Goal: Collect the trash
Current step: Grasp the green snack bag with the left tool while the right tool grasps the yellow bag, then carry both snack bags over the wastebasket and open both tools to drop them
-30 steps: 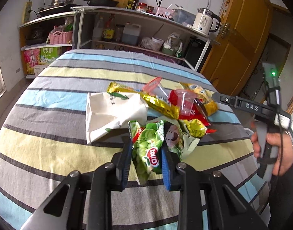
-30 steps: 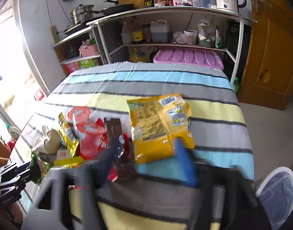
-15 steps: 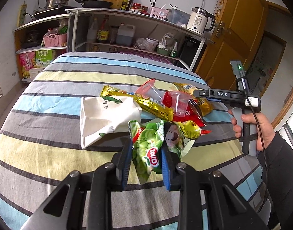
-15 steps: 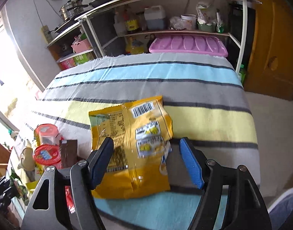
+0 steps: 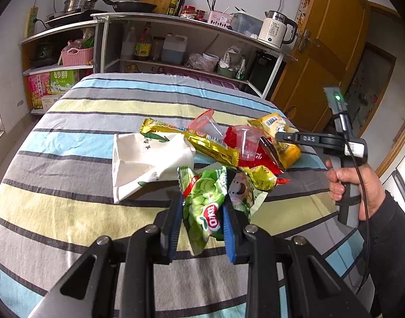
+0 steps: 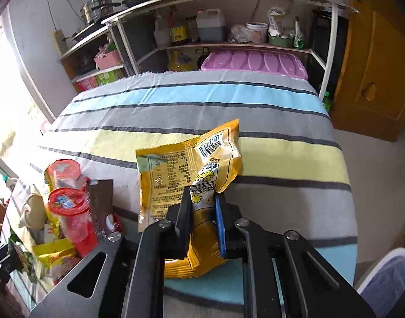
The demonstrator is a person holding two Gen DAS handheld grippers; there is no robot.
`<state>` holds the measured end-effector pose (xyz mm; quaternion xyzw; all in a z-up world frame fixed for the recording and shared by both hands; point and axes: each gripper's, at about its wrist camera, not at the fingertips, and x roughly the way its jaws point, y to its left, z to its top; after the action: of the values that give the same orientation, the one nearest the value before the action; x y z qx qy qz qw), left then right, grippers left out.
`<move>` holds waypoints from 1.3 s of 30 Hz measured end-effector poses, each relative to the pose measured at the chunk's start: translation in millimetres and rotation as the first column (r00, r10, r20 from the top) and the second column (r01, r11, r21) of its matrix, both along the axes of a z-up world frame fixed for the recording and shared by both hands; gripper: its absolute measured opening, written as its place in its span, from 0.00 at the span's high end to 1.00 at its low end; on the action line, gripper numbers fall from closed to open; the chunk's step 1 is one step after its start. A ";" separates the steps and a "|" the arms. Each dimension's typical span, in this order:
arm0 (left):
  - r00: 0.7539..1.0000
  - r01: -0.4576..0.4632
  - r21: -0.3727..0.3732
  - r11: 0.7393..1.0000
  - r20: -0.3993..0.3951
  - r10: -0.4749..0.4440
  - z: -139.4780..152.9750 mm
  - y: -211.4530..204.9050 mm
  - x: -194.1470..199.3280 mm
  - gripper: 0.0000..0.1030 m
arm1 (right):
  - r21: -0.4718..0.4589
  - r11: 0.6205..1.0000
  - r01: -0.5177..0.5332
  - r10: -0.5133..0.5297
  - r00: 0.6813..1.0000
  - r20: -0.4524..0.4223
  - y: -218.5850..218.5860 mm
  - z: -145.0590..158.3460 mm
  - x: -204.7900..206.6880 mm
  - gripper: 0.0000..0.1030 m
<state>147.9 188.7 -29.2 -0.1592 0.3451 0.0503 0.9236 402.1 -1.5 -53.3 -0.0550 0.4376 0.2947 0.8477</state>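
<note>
My left gripper [image 5: 202, 206] is shut on a green snack bag [image 5: 205, 206] and holds it over the striped tablecloth [image 5: 70, 212]. My right gripper [image 6: 202, 206] is shut on a yellow snack bag [image 6: 186, 164], crumpling its near end; this bag also shows in the left wrist view [image 5: 279, 137]. A pile of trash lies mid-table: a white paper bag [image 5: 144, 156], a gold wrapper [image 5: 202, 143], a red wrapper [image 5: 255, 159] and two clear plastic cups [image 5: 246, 143]. The cups also show in the right wrist view [image 6: 67, 206].
A shelf unit [image 5: 176, 39] with bottles, pans and a kettle [image 5: 275, 29] stands beyond the table's far edge. A wooden door [image 5: 321, 39] is at the right. A pink lid [image 6: 255, 59] lies behind the table. A white bin [image 6: 385, 275] sits at the lower right.
My right gripper has closed on the yellow snack bag, which was between its open fingers half a second ago. My left gripper still holds the green bag in about the same place.
</note>
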 end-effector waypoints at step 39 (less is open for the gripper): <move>0.919 0.348 0.083 0.934 0.167 -0.357 80.6 -185.4 31.5 0.72 | 0.214 0.922 0.323 -0.353 0.928 0.120 -237.6 80.3 -178.1 0.88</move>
<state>179.5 3.3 51.5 -0.0743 0.2823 -0.1223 0.9486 223.9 -239.1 27.1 0.0799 0.3427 0.1791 0.9187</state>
